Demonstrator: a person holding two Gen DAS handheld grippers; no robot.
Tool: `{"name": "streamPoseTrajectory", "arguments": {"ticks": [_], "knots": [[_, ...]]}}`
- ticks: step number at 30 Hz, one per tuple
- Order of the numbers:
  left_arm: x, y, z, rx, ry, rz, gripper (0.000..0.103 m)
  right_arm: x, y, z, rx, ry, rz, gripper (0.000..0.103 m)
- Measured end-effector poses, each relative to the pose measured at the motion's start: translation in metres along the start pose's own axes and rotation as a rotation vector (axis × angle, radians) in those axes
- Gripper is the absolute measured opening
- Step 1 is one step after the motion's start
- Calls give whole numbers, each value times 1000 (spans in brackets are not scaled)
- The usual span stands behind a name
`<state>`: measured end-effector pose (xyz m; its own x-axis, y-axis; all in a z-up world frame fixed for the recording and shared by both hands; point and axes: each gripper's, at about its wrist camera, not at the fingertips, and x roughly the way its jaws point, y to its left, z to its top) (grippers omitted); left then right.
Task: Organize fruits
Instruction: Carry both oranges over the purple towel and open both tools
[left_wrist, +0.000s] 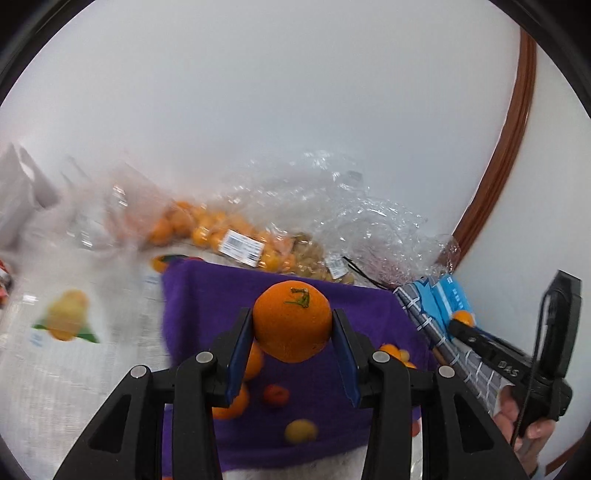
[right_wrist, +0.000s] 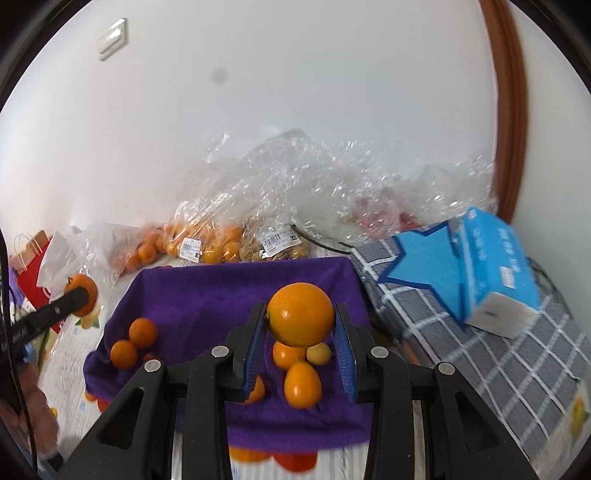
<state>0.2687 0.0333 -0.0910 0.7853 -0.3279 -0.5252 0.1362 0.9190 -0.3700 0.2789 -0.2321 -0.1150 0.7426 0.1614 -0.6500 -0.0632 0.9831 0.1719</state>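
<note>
My left gripper clamps an orange mid-frame — my right gripper clamps another orange, above the purple cloth.

You face a plain white wall filling most of both views. A brown wooden frame curves down the right edge. 1 white switch plate sits at the upper left of the right view. Light is soft and even.
</note>
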Motion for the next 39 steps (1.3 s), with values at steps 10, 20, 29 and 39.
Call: {"name": "streamPoseTrajectory", "arguments": {"ticks": [10, 20, 29, 39], "knots": [[61, -13, -35, 64, 48, 25, 40, 71, -12, -5, 19, 50, -27, 36], [72, -24, -42, 108, 96, 0, 41, 99, -25, -13, 73, 110, -40, 36], [78, -26, -44, 119, 127, 12, 41, 103, -17, -20, 49, 126, -40, 36], [82, -28, -45, 139, 140, 33, 41, 88, -11, -24, 26, 69, -66, 47]]}}
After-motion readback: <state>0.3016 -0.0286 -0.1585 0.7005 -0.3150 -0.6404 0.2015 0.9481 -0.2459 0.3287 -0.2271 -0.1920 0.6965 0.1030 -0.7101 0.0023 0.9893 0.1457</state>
